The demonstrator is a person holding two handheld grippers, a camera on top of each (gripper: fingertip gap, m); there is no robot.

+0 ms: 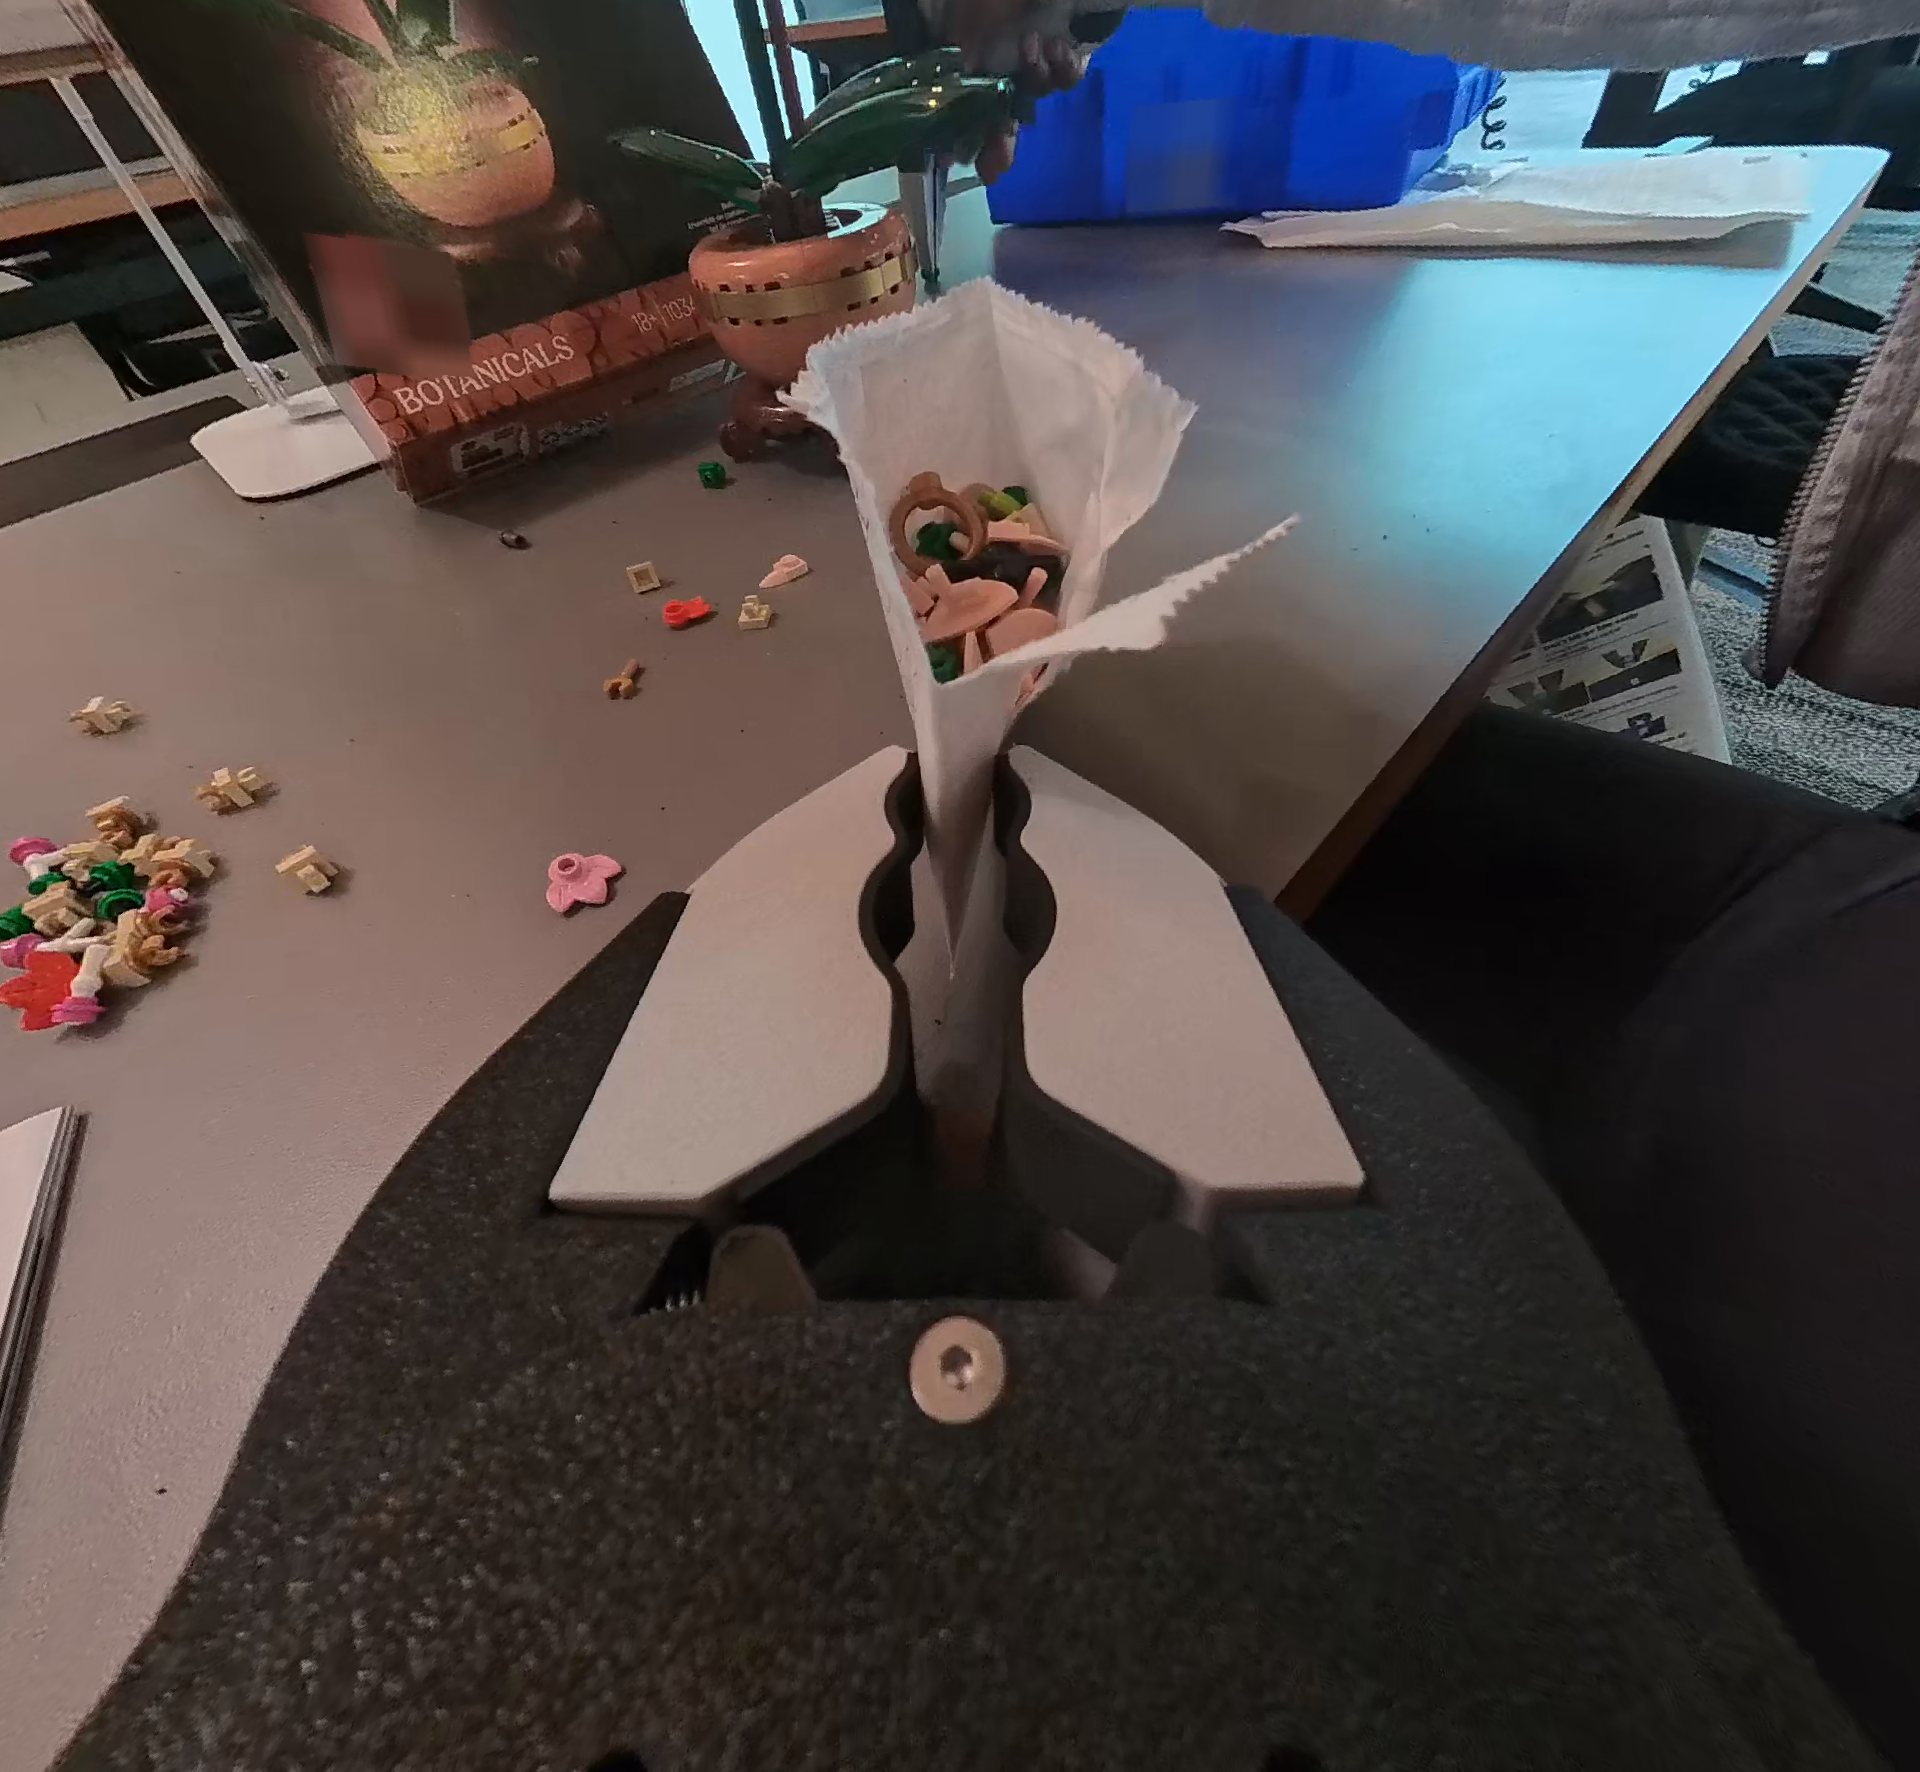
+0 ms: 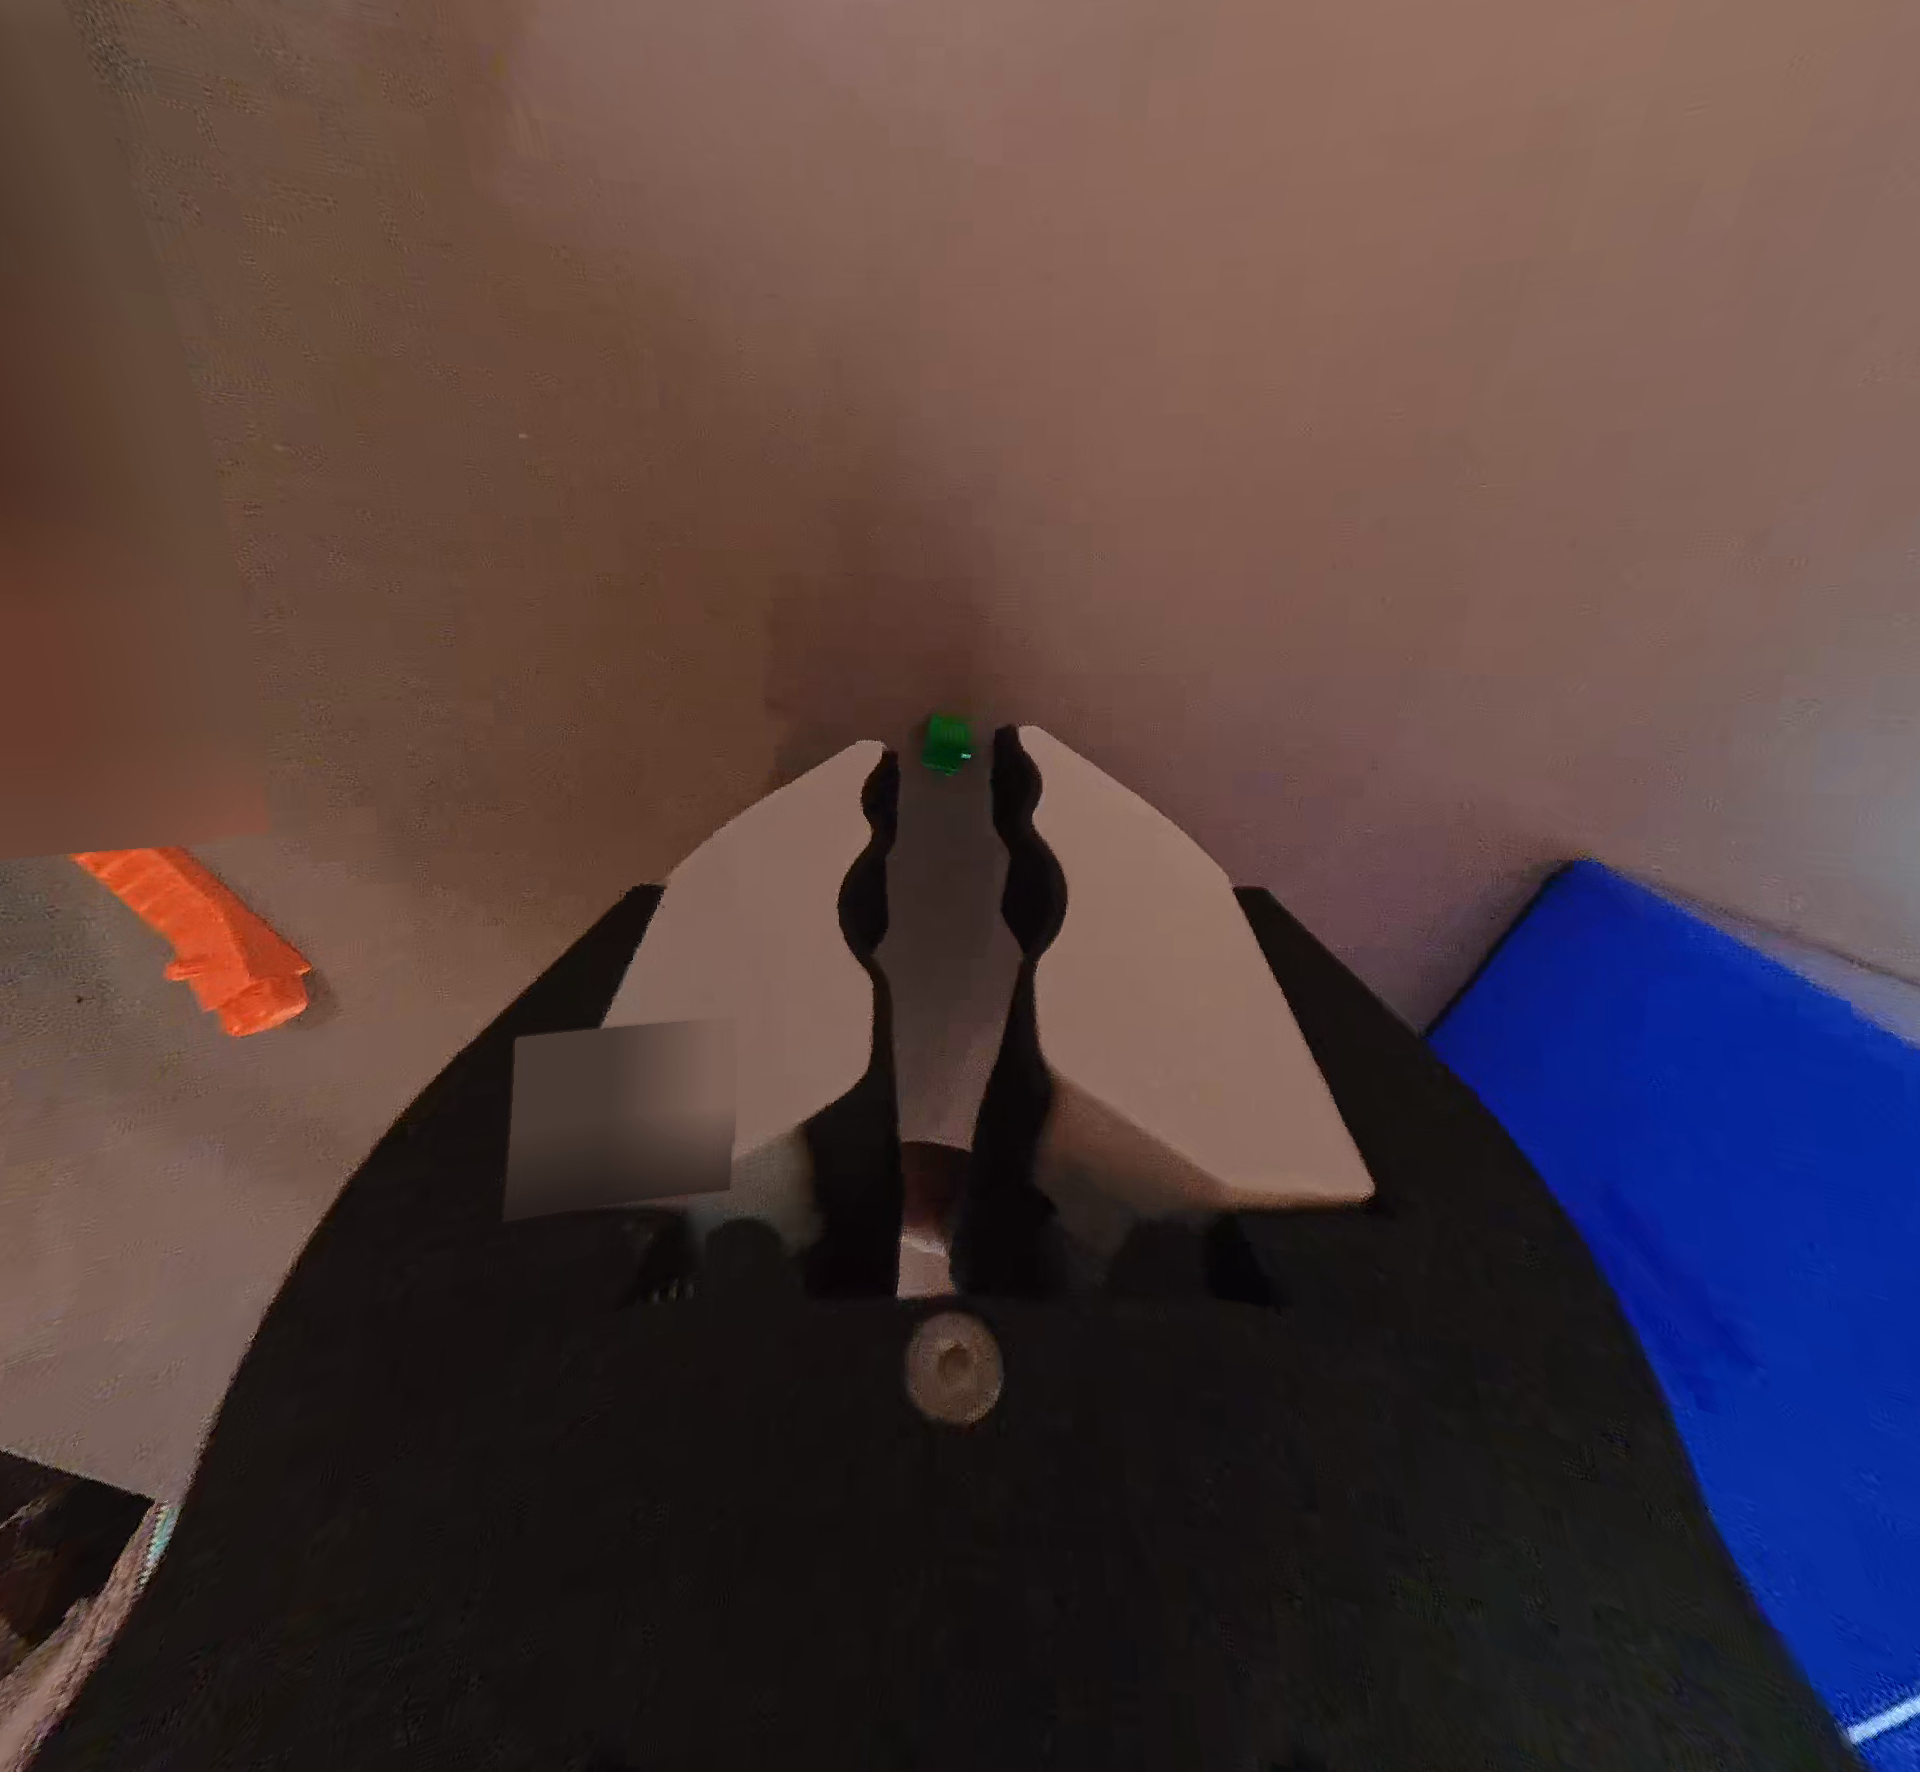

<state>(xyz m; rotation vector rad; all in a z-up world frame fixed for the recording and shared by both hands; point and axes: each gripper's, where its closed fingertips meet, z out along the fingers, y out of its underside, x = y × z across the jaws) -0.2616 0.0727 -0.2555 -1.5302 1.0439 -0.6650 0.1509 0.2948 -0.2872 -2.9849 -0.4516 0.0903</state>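
Note:
My left gripper point(image 1: 958, 772) is shut on the lower part of a white paper bag point(image 1: 1023, 434) and holds it upright above the grey table point(image 1: 1351, 434). The bag's torn top is open and shows several small toy pieces point(image 1: 977, 579), tan, pink and green. My right gripper point(image 2: 940, 746) points down close to the table surface with its jaws a little apart. A small green piece point(image 2: 948, 743) lies between its fingertips, apart from both. The right gripper also shows in the left wrist view point(image 1: 928, 216), held by a hand next to the brick-built potted plant point(image 1: 805, 288).
A heap of loose pieces point(image 1: 99, 912) lies at the left, with more scattered across the middle point(image 1: 686, 613). A set box point(image 1: 416, 164) stands behind them. A blue bin point(image 1: 1226, 122) point(image 2: 1704, 1203) and flat paper bags point(image 1: 1538, 210) are at the back right. An orange part point(image 2: 208, 933) lies left of the right gripper. The left gripper's tips are roughly 45 cm from the right gripper's.

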